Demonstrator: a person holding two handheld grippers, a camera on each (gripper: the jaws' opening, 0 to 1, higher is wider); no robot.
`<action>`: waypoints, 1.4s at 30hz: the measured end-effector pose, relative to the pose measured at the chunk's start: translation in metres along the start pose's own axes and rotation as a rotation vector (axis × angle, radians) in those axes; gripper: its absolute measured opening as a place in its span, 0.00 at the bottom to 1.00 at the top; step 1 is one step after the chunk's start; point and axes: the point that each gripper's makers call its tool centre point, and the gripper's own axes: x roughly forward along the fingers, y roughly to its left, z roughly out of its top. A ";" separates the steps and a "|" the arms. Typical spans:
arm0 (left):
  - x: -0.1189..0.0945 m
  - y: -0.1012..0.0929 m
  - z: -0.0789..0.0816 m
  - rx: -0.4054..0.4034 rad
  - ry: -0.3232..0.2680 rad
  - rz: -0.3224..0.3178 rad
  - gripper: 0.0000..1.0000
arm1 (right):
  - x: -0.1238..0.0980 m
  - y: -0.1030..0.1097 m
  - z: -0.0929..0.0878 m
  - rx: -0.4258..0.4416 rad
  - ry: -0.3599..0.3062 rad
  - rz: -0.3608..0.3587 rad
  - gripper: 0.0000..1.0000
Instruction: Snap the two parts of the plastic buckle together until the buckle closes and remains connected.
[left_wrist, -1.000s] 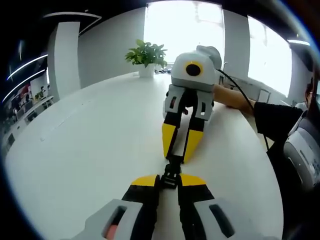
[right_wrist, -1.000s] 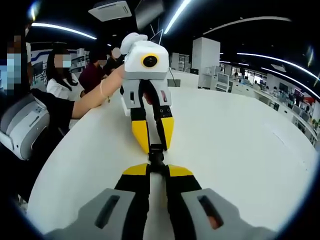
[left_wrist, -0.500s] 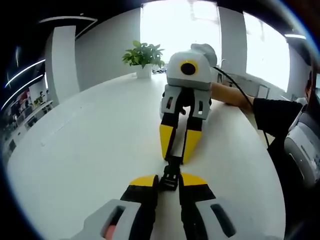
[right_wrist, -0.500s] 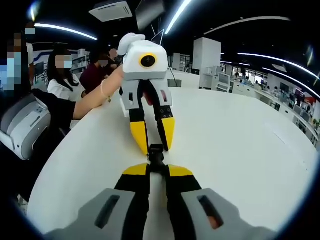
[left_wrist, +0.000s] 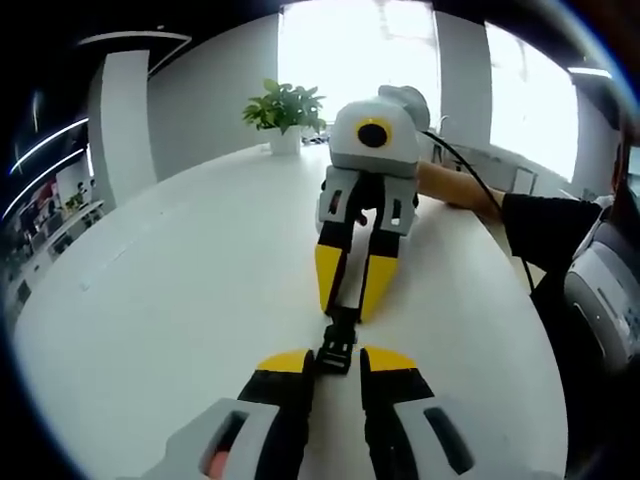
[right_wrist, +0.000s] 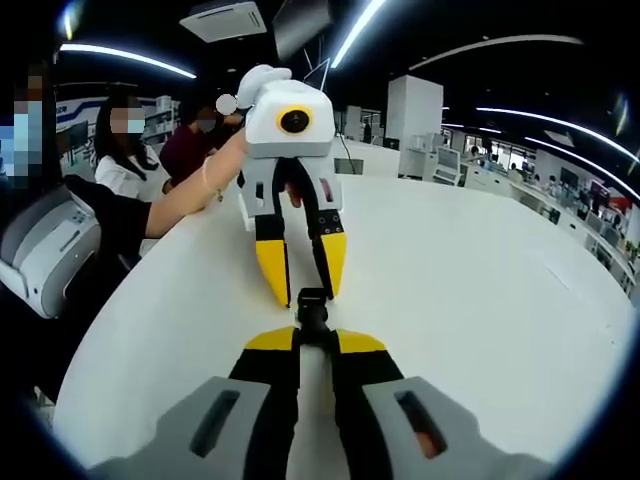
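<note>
On the big white table (left_wrist: 150, 300) my two grippers met nose to nose, with a potted plant (left_wrist: 283, 110) far behind. My left gripper (left_wrist: 337, 362) was clamped on one end of the black buckle (left_wrist: 338, 345). My right gripper (right_wrist: 315, 338) pinched the other end, its yellow fingertips (right_wrist: 268, 341) close together. The buckle sat low between them, just above the table. I think the snap was nearly done. Next I would need a straight, firm push together.
</note>
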 end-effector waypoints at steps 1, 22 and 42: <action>0.000 0.001 0.000 -0.004 -0.001 0.001 0.17 | 0.000 0.000 0.000 0.000 0.000 0.000 0.12; 0.003 0.007 0.002 -0.042 -0.002 0.036 0.12 | 0.001 -0.006 0.000 0.030 0.006 -0.042 0.12; 0.004 0.008 0.004 -0.005 -0.014 0.046 0.13 | 0.000 -0.009 0.001 0.001 0.018 -0.065 0.12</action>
